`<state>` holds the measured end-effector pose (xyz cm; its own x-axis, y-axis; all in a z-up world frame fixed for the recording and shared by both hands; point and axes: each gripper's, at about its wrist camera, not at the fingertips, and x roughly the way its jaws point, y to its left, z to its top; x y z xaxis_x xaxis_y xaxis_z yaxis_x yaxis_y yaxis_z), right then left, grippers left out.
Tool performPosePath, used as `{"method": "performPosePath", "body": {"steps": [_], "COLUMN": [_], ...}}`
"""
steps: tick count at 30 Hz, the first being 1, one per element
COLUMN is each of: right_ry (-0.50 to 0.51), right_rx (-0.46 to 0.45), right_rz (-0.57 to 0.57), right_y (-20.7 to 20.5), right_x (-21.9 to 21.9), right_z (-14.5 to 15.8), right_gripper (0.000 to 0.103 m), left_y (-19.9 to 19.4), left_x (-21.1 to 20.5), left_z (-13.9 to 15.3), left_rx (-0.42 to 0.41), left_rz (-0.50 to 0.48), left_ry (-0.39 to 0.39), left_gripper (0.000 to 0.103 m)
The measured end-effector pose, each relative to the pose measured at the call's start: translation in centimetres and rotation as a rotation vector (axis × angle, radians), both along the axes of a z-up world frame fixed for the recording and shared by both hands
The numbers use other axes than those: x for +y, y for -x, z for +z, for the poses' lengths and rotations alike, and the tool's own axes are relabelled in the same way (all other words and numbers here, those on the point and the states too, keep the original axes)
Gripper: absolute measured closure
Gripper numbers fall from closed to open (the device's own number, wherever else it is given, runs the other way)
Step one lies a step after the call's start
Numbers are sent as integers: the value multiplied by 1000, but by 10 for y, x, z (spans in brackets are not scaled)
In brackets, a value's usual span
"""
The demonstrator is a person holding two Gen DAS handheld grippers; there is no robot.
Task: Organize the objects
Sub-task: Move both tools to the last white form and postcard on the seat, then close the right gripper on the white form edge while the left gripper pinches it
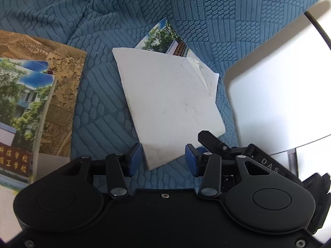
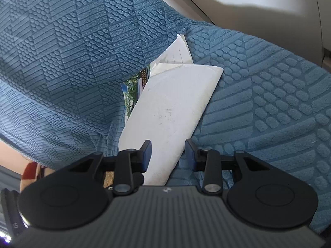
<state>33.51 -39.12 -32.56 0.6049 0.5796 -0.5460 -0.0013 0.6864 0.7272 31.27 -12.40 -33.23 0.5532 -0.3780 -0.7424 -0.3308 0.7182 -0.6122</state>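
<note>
The left tool [image 1: 163,159] is matte black plastic, with two round hubs, slim linkage arms pinned by silver rivets and small screws, and flat blue pads [image 1: 134,157] on its fingers. The right tool [image 2: 168,156] shares the black hubs, riveted links and blue pads [image 2: 147,155], and has a grey ribbed housing. White letters "DAS" mark black hardware seen beside the left tool.
</note>
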Motion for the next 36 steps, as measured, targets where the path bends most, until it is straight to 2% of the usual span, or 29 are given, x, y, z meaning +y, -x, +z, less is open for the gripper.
{"method": "performPosePath", "body": {"steps": [3, 8, 17, 23, 27, 32, 36], "right_ry": [-56, -164, -273, -337, -389, -443, -494], "right_rx": [17, 58, 80, 88, 91, 66, 49], "right_rz": [-12, -23, -47, -69, -73, -74, -75], "right_y": [-3, -6, -6, -7, -9, -8, -9], "right_x": [-5, -9, -13, -16, -16, -17, -19], "right_z": [-5, -15, -22, -26, -29, -27, -26], "right_gripper": [66, 64, 64, 63, 63, 63, 63], "left_y": [-5, -12, -17, -17, -7, -7, -11], "left_x": [4, 15, 26, 29, 35, 39, 38], "left_z": [-4, -14, -15, -14, -20, -37, -45], "left_rx": [3, -2, -55, -55, -51, -17, -15], "left_rz": [20, 51, 97, 95, 123, 149, 174], "left_ry": [47, 175, 384, 361, 372, 431, 492], "left_gripper": [59, 59, 61, 60, 54, 44, 44]}}
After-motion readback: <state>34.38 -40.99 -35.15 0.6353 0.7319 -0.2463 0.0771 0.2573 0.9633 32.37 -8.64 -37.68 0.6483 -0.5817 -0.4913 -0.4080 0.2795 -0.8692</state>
